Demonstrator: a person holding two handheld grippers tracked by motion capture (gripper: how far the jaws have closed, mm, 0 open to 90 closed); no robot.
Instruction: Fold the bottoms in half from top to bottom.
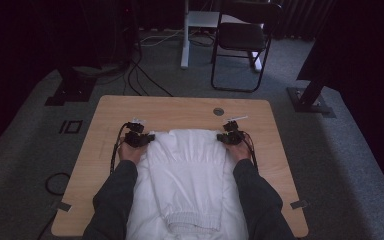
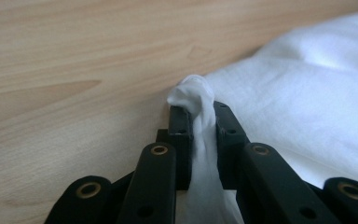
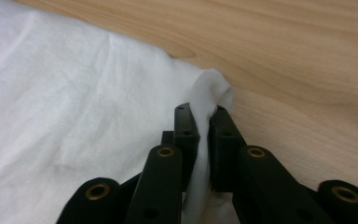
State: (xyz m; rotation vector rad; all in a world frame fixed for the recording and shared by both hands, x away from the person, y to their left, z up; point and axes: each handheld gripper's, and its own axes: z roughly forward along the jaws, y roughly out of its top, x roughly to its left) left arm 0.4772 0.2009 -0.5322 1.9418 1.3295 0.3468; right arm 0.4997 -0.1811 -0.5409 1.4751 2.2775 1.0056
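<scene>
Gripping the far corners of a white garment [image 1: 187,170] spread on a wooden table [image 1: 180,107], a person works two hand-held tools. The left gripper [image 2: 199,122] is clamped tight on a pinch of cloth at one corner; the right gripper [image 3: 204,122] pinches the opposite corner the same way. The grasp looks complete; next, probably, comes an even lift and fold toward the near hem, both hands level.
</scene>
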